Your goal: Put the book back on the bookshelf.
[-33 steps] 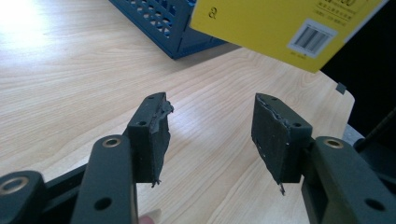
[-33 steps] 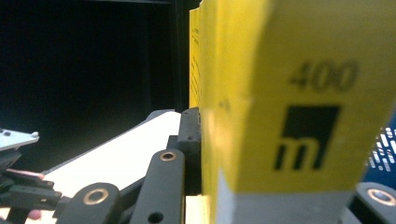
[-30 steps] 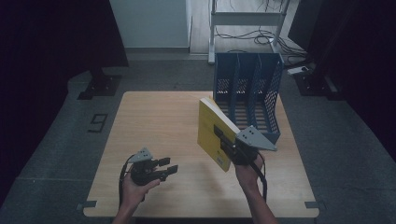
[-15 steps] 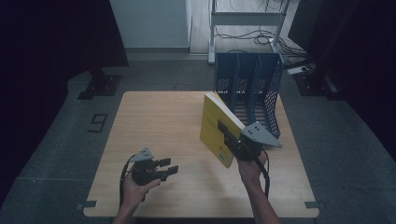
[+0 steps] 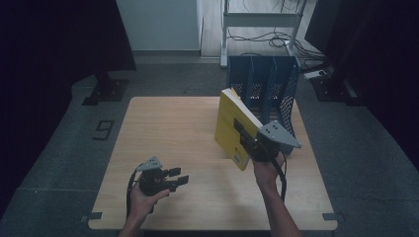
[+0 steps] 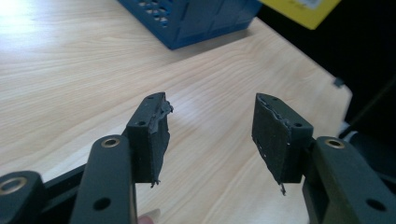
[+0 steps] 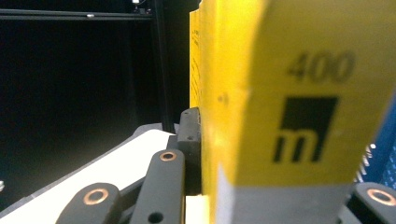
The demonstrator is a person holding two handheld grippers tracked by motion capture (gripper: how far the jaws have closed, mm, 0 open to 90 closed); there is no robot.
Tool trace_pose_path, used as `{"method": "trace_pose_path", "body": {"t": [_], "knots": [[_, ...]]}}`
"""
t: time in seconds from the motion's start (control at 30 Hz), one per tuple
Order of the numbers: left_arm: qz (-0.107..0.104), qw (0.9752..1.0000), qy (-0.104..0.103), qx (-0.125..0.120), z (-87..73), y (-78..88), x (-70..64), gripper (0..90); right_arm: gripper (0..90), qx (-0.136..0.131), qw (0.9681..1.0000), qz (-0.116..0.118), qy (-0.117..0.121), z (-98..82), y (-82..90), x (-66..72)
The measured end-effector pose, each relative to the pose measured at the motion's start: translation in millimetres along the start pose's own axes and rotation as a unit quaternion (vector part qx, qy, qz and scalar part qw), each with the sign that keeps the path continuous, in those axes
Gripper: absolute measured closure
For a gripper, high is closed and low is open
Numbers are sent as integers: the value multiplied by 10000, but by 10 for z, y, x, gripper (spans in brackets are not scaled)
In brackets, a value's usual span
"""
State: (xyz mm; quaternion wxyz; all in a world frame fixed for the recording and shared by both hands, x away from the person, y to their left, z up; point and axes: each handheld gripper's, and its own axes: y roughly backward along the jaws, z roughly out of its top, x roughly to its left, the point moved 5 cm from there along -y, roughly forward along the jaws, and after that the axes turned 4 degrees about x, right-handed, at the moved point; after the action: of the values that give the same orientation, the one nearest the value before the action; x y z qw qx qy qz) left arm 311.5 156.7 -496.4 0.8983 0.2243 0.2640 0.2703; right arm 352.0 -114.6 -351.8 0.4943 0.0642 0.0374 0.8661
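A yellow book (image 5: 230,127) stands upright in the air above the table's right half, with my right gripper (image 5: 247,134) shut on it. In the right gripper view its yellow spine (image 7: 280,93), marked 400, sits clamped between the jaws. Just behind the book stands a blue mesh file rack (image 5: 269,91) with upright slots. My left gripper (image 5: 179,179) rests low over the table near the front left, open and empty. In the left gripper view its two black pads (image 6: 154,133) stand wide apart over bare wood, with the rack (image 6: 196,18) far off.
The wooden table (image 5: 168,128) has bare room across its left and middle. A metal shelf frame (image 5: 262,19) with cables stands on the floor behind the table. Dark curtains hang at both sides.
My right gripper has lifted the yellow book slightly and carried it back toward the blue rack. The left gripper has stayed where it was.
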Motion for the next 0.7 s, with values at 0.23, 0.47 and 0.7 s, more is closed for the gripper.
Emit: {"method": "trace_pose_path", "body": {"t": [0.23,0.47,0.7], "knots": [[83,9999,-12,55,-10,-23,1,456,741,40,10000,-88,6,29,-33,-61],[135,9999,23,91,-24,-39,21,456,741,25,9998,-183,-32,78,-31,-136],[133,9998,49,104,-31,-40,30,456,741,30,9994,-329,-53,122,-47,-212]]}}
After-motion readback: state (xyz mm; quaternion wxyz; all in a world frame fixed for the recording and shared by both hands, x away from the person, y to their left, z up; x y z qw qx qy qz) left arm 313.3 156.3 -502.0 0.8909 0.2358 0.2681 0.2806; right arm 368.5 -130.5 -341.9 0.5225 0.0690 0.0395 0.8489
